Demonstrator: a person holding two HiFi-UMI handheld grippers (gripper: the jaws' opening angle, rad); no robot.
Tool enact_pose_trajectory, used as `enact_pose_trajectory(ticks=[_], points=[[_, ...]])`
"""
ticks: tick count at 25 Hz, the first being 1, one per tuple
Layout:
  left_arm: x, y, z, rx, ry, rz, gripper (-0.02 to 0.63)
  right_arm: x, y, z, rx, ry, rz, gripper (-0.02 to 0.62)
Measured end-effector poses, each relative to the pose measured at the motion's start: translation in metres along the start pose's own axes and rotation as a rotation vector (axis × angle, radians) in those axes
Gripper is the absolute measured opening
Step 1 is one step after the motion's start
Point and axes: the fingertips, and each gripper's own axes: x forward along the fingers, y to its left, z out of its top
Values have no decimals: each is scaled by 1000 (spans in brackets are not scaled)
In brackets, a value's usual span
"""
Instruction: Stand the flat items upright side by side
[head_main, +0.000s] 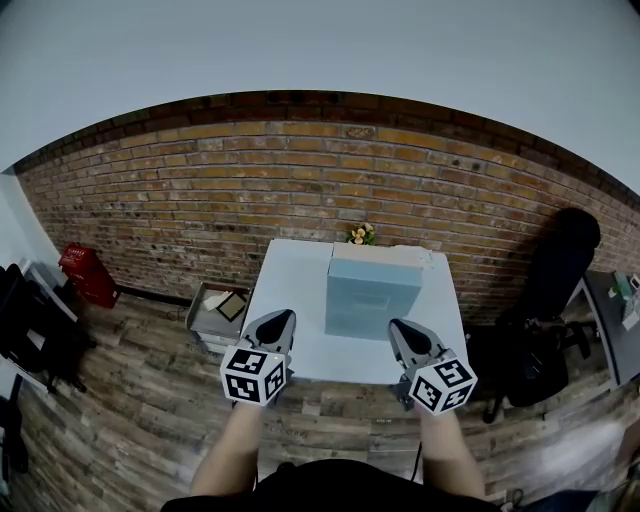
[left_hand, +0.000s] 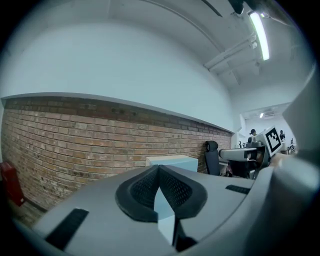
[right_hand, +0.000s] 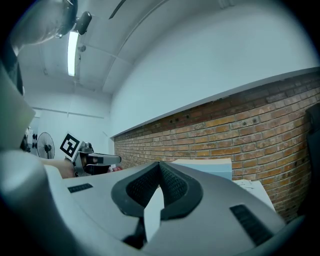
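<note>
A pale blue flat box (head_main: 370, 292) lies on the white table (head_main: 290, 290) in the head view, with another light flat item (head_main: 380, 252) behind it against the brick wall. My left gripper (head_main: 281, 319) is shut and empty, hovering over the table's near left part. Over the near right part, just right of the box's front corner, my right gripper (head_main: 397, 328) is shut with nothing in it. The left gripper view shows its jaws (left_hand: 158, 169) meeting, with the box (left_hand: 172, 161) beyond. The right gripper view shows the closed tips (right_hand: 160, 167) and the box (right_hand: 210, 166) ahead.
A small flower pot (head_main: 361, 234) stands at the table's back edge. An open grey bin (head_main: 220, 310) sits on the wooden floor left of the table. A black chair (head_main: 545, 300) and a desk (head_main: 615, 320) are at the right, a red object (head_main: 85, 272) at the left wall.
</note>
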Motion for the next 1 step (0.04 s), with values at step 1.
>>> enact_pose_trajectory(ticks=[1], points=[[1, 0, 1, 0, 0, 0, 17, 1, -1, 1, 0, -1, 1, 17]])
